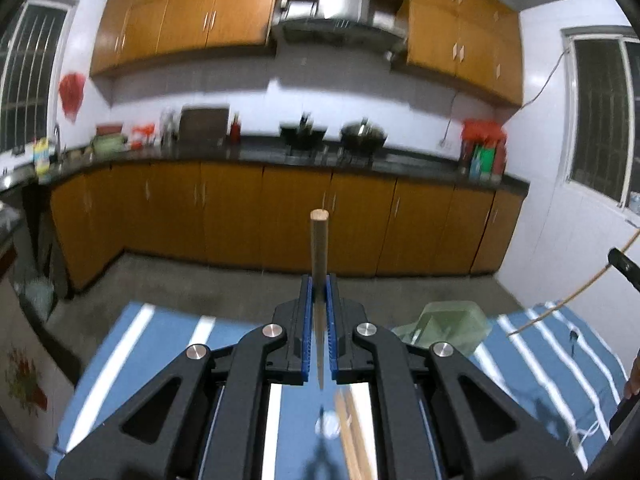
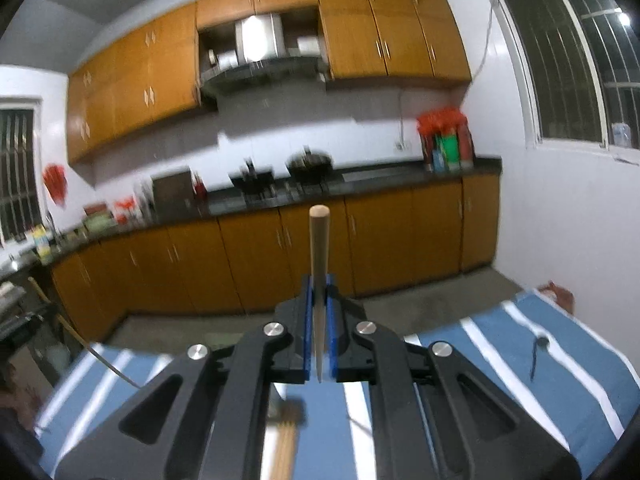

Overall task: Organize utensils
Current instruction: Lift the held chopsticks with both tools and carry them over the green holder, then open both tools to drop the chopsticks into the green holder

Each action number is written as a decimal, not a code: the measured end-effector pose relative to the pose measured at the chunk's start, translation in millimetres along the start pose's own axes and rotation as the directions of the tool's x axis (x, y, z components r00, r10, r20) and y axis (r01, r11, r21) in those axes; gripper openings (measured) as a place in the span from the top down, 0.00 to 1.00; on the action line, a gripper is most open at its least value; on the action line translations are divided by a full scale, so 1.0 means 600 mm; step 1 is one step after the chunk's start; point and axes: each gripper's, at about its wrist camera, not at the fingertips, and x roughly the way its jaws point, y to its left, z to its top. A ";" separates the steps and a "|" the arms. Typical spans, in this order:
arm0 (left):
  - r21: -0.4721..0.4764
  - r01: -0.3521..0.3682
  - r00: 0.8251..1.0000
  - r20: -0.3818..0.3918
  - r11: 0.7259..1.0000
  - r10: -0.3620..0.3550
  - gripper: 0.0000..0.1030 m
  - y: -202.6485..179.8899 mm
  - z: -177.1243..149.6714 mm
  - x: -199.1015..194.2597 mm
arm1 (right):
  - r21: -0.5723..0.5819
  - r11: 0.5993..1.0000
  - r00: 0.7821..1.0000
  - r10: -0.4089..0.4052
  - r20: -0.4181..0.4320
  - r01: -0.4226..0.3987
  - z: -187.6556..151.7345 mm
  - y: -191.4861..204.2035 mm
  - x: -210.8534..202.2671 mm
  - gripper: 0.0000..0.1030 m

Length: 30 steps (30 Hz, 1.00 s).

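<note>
My left gripper [image 1: 319,286] is shut on a wooden chopstick [image 1: 319,244] that points up and forward, held above the blue striped tablecloth [image 1: 168,344]. My right gripper [image 2: 319,284] is shut on another wooden chopstick [image 2: 319,240], held the same way. Below the left gripper lie more wooden chopsticks [image 1: 352,440] on the cloth. Below the right gripper a bundle of wooden chopsticks [image 2: 286,444] lies on the cloth. A dark spoon [image 2: 538,354] lies on the cloth at the right in the right wrist view.
A green container [image 1: 444,324] stands on the table's far side. A thin cord [image 1: 576,292] crosses at the right. Orange kitchen cabinets [image 1: 280,216] and a dark counter with pots [image 1: 332,136] lie beyond a grey floor.
</note>
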 end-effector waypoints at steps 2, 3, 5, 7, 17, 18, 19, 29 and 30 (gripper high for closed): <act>0.005 0.021 0.998 0.062 1.000 -0.022 0.93 -0.017 0.028 -0.018 | 0.003 0.999 0.998 0.038 0.045 -0.039 0.030 0.012 -0.011 0.92; 0.006 0.029 0.996 0.082 1.000 -0.029 0.93 -0.024 0.035 -0.025 | 0.002 0.998 0.997 0.057 0.056 -0.057 0.040 0.018 -0.014 0.92; -0.004 0.052 0.990 0.131 0.999 -0.051 0.93 -0.038 0.055 -0.036 | 0.001 0.995 0.993 0.096 0.064 -0.096 0.053 0.030 -0.017 0.92; -0.022 0.082 0.982 0.170 0.996 -0.077 0.93 -0.051 0.066 -0.042 | 0.001 0.992 0.990 0.126 0.060 -0.126 0.056 0.039 -0.016 0.92; -0.050 0.166 0.982 0.100 0.985 -0.160 0.93 -0.107 0.018 0.028 | -0.018 0.985 0.983 0.169 -0.064 -0.171 -0.001 0.084 0.049 0.92; -0.054 0.171 0.983 0.081 0.984 -0.167 0.93 -0.111 0.011 0.035 | -0.024 0.986 0.983 0.165 -0.079 -0.167 -0.010 0.089 0.057 0.92; -0.055 0.174 0.983 0.065 0.983 -0.171 0.93 -0.112 0.005 0.040 | -0.026 0.986 0.983 0.163 -0.087 -0.166 -0.016 0.090 0.060 0.92; -0.089 0.175 0.984 0.026 0.981 -0.174 0.61 -0.098 -0.012 0.039 | -0.016 0.986 0.983 0.162 -0.081 -0.164 -0.038 0.092 0.050 0.73; -0.091 0.175 0.984 0.028 0.980 -0.173 0.60 -0.096 -0.010 0.035 | -0.014 0.986 0.984 0.162 -0.077 -0.164 -0.036 0.091 0.047 0.71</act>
